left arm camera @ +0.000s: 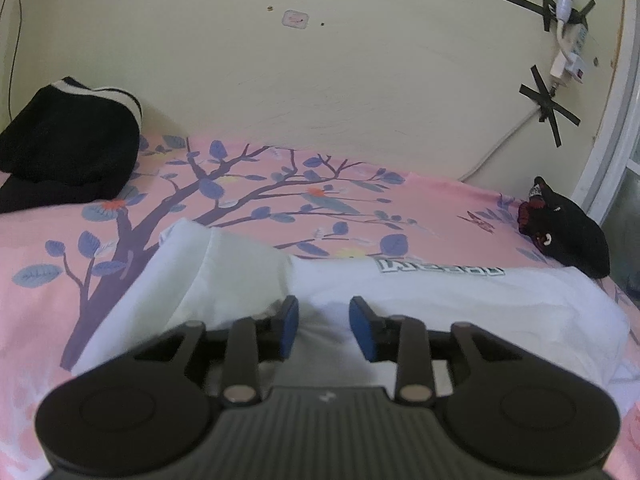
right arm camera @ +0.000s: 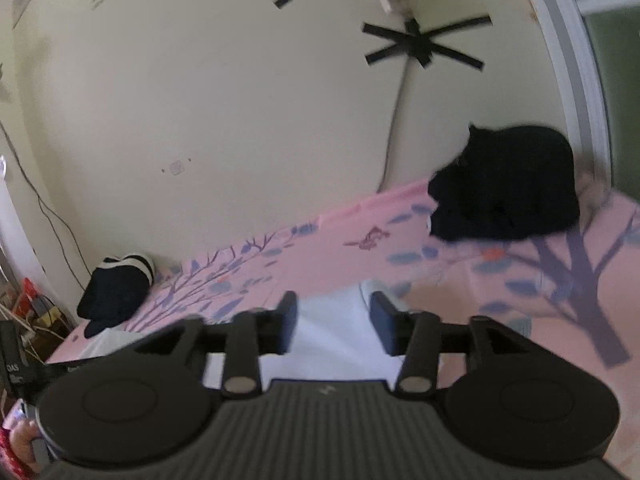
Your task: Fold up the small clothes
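The white shirt [left arm camera: 420, 300] lies on the bed [left arm camera: 280, 208], just in front of both tools. It is partly folded, with one side flap [left arm camera: 208, 268] laid over and printed letters showing at the far edge.

The left tool [left arm camera: 324, 326] is open, and its blue pads [left arm camera: 290, 322] sit just above the shirt with nothing pinched between them. The right tool [right arm camera: 334, 322] is open too, over the shirt's white cloth [right arm camera: 332, 332], and holds nothing.

What could go wrong? The flap looks puffy, so it might slip back open, because nothing holds it down. If a tool comes down and grabs too much cloth, it could pull two layers at once and mess up the fold. The bed is soft (not firm like a tabletop), so pushing down may make wrinkles.

The shirt is thin, soft and floppy, with rounded folded edges. The sheet is pink with purple branches and blue leaves, smooth and flat. A dark bundle with pale stripes [left arm camera: 72, 140] sits far left by the wall. Another dark lumpy pile [left arm camera: 568, 236] sits far right.
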Tool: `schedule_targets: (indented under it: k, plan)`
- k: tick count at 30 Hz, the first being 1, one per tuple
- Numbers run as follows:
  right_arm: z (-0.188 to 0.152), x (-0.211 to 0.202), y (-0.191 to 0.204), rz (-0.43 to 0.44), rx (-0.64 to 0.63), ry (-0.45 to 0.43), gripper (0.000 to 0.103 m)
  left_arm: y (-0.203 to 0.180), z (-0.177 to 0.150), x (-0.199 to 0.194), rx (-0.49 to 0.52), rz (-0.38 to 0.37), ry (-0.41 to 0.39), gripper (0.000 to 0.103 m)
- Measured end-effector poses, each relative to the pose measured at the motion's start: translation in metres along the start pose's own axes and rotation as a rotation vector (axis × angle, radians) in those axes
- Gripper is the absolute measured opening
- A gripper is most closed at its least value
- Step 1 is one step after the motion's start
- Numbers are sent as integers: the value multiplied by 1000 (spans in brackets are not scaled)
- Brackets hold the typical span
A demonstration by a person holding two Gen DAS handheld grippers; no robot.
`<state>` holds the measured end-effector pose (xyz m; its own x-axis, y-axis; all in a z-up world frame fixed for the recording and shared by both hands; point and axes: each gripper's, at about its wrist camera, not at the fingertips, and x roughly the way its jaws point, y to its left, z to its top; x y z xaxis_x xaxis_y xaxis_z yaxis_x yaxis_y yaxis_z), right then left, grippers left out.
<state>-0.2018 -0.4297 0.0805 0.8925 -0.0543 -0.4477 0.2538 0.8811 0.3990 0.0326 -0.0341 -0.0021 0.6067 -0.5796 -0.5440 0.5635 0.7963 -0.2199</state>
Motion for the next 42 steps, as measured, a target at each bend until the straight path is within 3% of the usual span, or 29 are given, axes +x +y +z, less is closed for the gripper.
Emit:
schedule_targets:
  k: [2, 5, 6, 9, 27, 36, 42]
  plan:
    - [-5, 9, -2, -13, -12, 46, 49, 0, 0, 0, 7, -4, 1, 34]
    - [-27, 31, -18, -69, 19, 184, 33, -2, 0, 0, 24, -7, 4, 38]
    - [-36, 28, -23, -66, 23, 142, 23, -3, 0, 0, 29, -7, 4, 41]
    - [-39, 29, -32, -56, 64, 140, 20, -7, 0, 1, 53, -8, 7, 47]
    - [-43, 24, -36, -35, 93, 108, 22, -11, -2, -1, 75, -52, 9, 75]
    - [-41, 24, -36, 27, 101, 114, 43, -5, 0, 0, 42, -90, 17, 80]
    - [-40, 24, -36, 31, 91, 117, 44, -5, 1, 0, 58, -92, 25, 80]
